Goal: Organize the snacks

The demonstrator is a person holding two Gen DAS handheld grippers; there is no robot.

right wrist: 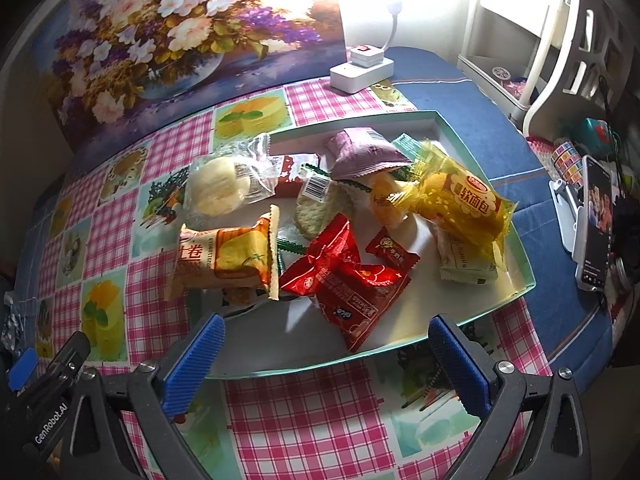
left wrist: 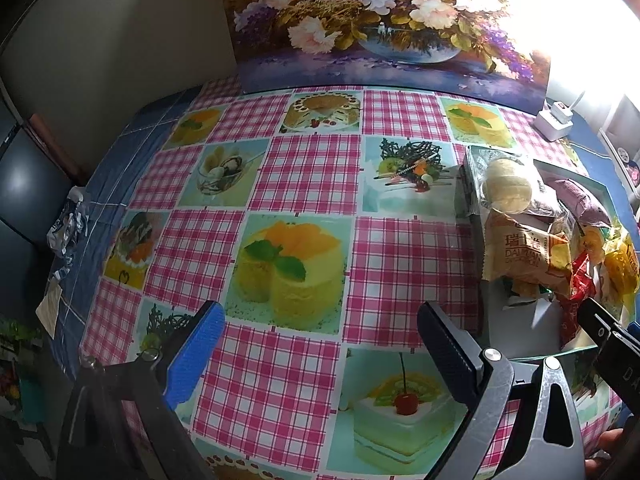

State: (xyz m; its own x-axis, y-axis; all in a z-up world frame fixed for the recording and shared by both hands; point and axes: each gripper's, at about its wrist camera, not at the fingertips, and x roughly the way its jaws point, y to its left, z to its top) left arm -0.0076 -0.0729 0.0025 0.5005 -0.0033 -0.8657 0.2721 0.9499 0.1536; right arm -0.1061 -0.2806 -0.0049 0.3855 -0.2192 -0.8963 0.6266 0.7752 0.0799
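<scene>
Our right gripper [right wrist: 324, 360] stands wide open with nothing between its blue pads, tilted down over the near rim of the snack tray [right wrist: 516, 296]. Just beyond the fingertips lies the red packet [right wrist: 352, 300], its long axis slanting away to the left; so we judge the right hand the nearer one. Our left gripper [left wrist: 320, 356] is also spread wide and empty, over bare tablecloth [left wrist: 308, 176], with the tray off to its right. Farther in, the yellow bread pack [right wrist: 460, 204] overlaps others; what lies beneath the pile we cannot tell.
</scene>
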